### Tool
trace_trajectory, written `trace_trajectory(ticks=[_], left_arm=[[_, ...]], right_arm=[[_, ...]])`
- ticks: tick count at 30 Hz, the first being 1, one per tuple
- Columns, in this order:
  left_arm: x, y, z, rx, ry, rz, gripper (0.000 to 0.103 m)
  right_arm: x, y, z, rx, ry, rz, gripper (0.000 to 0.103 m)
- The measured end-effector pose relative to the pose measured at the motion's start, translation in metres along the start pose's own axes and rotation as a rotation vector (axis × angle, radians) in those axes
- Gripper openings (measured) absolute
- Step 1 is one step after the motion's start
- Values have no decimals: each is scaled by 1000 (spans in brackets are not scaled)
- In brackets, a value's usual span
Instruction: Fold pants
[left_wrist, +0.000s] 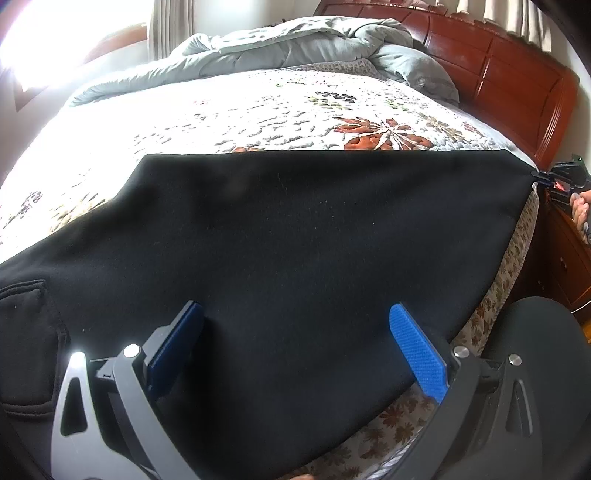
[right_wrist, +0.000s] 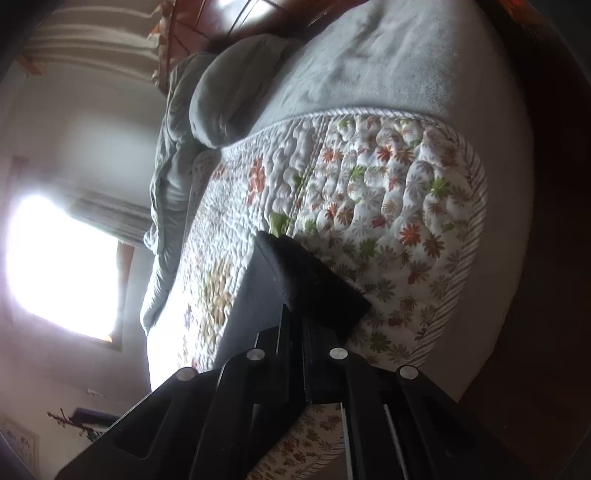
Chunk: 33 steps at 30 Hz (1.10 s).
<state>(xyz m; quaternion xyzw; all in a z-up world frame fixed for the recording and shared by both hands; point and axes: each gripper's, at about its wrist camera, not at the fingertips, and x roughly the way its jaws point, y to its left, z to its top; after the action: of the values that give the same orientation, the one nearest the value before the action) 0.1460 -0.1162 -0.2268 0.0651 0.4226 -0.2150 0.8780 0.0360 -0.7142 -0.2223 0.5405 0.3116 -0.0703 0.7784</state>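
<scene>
Black pants lie spread flat across the floral quilt of a bed, one straight edge running along the far side. My left gripper hangs open just over the near part of the cloth, its blue pads wide apart with nothing pinched. At the far right of the left wrist view, my right gripper pinches the pants' right corner. In the right wrist view, the right gripper is shut on a folded black edge of the pants, which is lifted slightly off the quilt.
A crumpled grey duvet lies at the head of the bed below a red-brown wooden headboard. A wooden nightstand stands past the bed's right edge, beside a person's hand. A bright window glares on the left.
</scene>
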Motion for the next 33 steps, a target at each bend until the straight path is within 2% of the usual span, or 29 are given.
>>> trace_trajectory(ticks=[3, 5, 7, 10, 14, 15, 16, 17, 21, 28, 29, 32, 33], left_arm=[[0, 0, 1, 2, 4, 0, 100], [1, 0, 1, 2, 8, -1, 100], [2, -1, 2, 4, 11, 0, 100], [0, -1, 3, -3, 18, 1, 100], [-4, -2, 4, -15, 21, -13, 100], [-5, -2, 4, -15, 21, -14, 100], [-8, -2, 5, -18, 20, -16, 100], [-9, -1, 5, -21, 18, -16, 100], [-11, 2, 7, -22, 24, -21, 100], [-9, -6, 4, 23, 46, -40, 100], [-7, -6, 3, 26, 53, -39, 100], [-3, -6, 2, 35, 53, -30, 100], [-3, -6, 2, 33, 53, -30, 100]], right_arm=[[2, -2, -1, 9, 6, 25, 5], [12, -5, -7, 14, 49, 41, 13], [24, -4, -22, 12, 106, 55, 38], [37, 5, -48, -10, 166, 140, 41], [51, 11, -83, 14, 226, 264, 43], [54, 14, -91, 9, 238, 272, 36], [56, 16, -99, -12, 239, 257, 12], [56, 15, -104, -18, 226, 238, 5], [50, 10, -108, -4, 203, 228, 5], [45, 9, -108, -28, 228, 225, 6], [42, 6, -105, -18, 221, 234, 10], [18, -11, -83, 52, 109, 229, 25], [13, -19, -77, 77, 75, 222, 35]])
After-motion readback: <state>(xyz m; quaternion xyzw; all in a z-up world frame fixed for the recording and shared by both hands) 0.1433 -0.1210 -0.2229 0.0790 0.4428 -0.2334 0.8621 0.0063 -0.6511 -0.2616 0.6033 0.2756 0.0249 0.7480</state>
